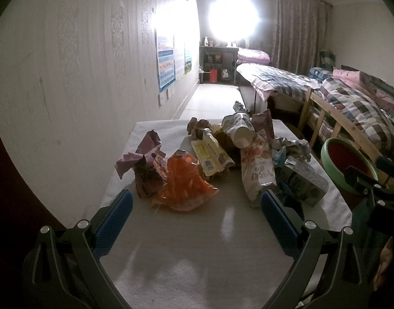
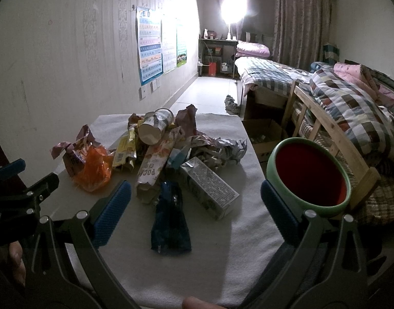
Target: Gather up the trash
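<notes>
- Both claws are hanging spread wide with nothing between the blue pads: the left gripper (image 1: 196,203) over the near part of the white-covered table (image 1: 197,252), the right gripper (image 2: 195,197) beside it, towards the table's right edge.
- Trash is lying heaped across the middle and far part of the table, ahead of both claws.
- An orange wrapper (image 1: 182,182) is sitting just ahead of the left gripper's opening, a crumpled purple wrapper (image 1: 145,162) touching it on its left.
- Behind these, a yellow packet (image 1: 211,157) is lying flat, and a paper cup (image 1: 242,131) is lying on its side on top of the heap, its bottom facing the cameras.
- A long white snack box (image 1: 257,170) is reaching towards the left gripper's right finger; a grey carton (image 2: 209,190) is lying beside it.
- A dark blue packet (image 2: 170,221) is lying right between the right gripper's fingers, the nearest piece to it, its far end touching the snack box.
- Crumpled printed paper (image 2: 220,149) is spreading towards the table's right edge.
- A green bin (image 2: 309,175) with a red inside is standing open just off the table's right edge, beside the right gripper's right finger.
- Bare cloth is stretching between the heap and the near edge; a wall is running close along the left, a wooden bed frame (image 2: 351,154) behind the bin.
</notes>
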